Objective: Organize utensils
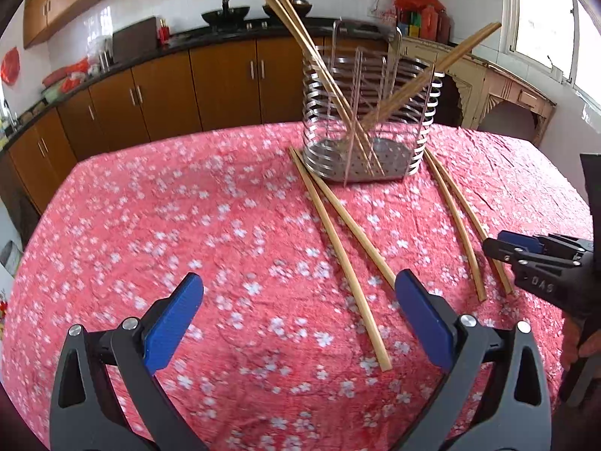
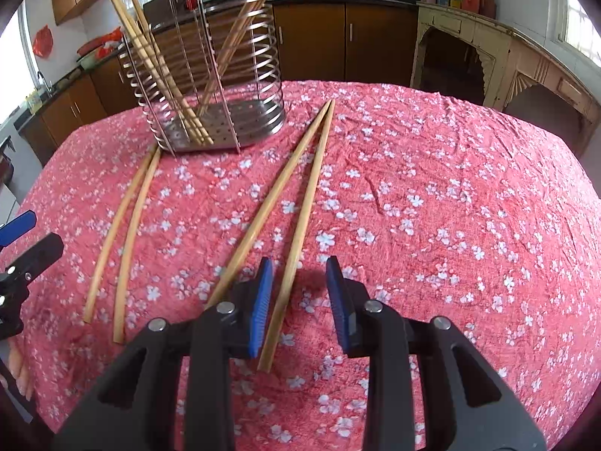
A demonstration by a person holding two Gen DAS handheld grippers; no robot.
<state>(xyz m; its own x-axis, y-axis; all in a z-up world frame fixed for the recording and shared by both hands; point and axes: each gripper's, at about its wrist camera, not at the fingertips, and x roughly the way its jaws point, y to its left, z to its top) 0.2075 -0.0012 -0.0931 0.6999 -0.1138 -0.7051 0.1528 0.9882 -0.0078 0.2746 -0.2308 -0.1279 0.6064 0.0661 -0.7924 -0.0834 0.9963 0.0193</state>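
Kitchen table under a pink flowered cloth (image 2: 432, 188); wire holder (image 2: 210, 86) with chopsticks near its far edge; left gripper (image 1: 298, 315) wide, empty; right gripper (image 2: 298, 297) narrowed around one loose chopstick (image 2: 300, 225), pads not touching it.

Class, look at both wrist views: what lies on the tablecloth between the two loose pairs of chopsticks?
Nothing: in both views, bare floral tablecloth separates the left pair from the right pair.
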